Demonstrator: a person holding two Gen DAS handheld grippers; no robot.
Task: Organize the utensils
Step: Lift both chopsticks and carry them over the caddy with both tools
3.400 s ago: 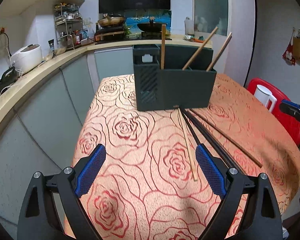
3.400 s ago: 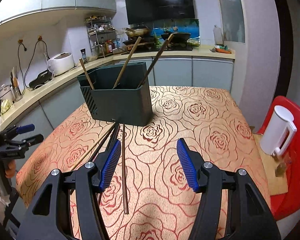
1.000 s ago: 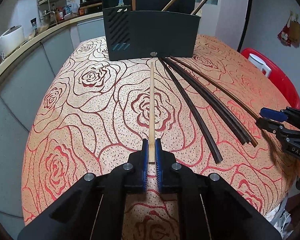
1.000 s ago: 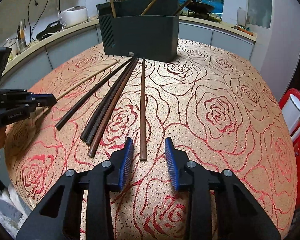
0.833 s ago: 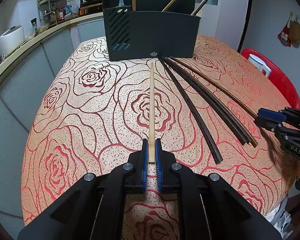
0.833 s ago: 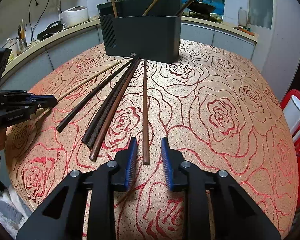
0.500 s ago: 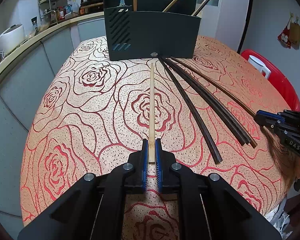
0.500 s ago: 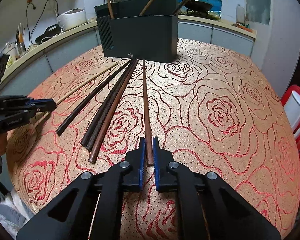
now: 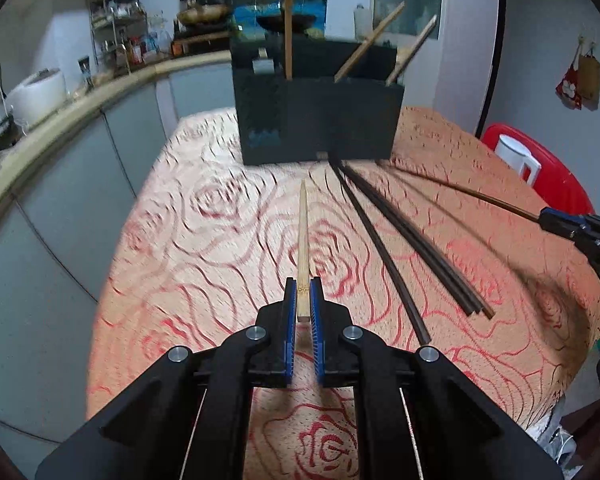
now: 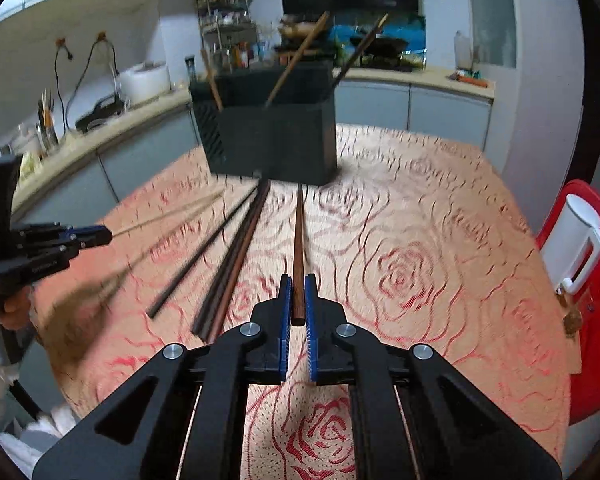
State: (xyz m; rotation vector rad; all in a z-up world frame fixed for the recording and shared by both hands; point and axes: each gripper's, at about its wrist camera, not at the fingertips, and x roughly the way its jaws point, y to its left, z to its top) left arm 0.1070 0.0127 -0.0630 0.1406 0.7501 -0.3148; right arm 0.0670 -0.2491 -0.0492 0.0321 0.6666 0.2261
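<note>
Now both grippers pinched: left gripper held the pale chopstick, right gripper the brown chopstick; best keep tips raised, clearing the far holder.

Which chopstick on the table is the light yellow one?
The pale bamboo chopstick pinched in the left tool. The loose ones beside it are dark.

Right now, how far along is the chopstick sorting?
Done: three wooden chopsticks stand in the dark green plastic holder. In hand: left tool shut on a pale bamboo chopstick, right tool shut on a reddish-brown chopstick. Left: several dark chopsticks on the rose-patterned tablecloth.
</note>
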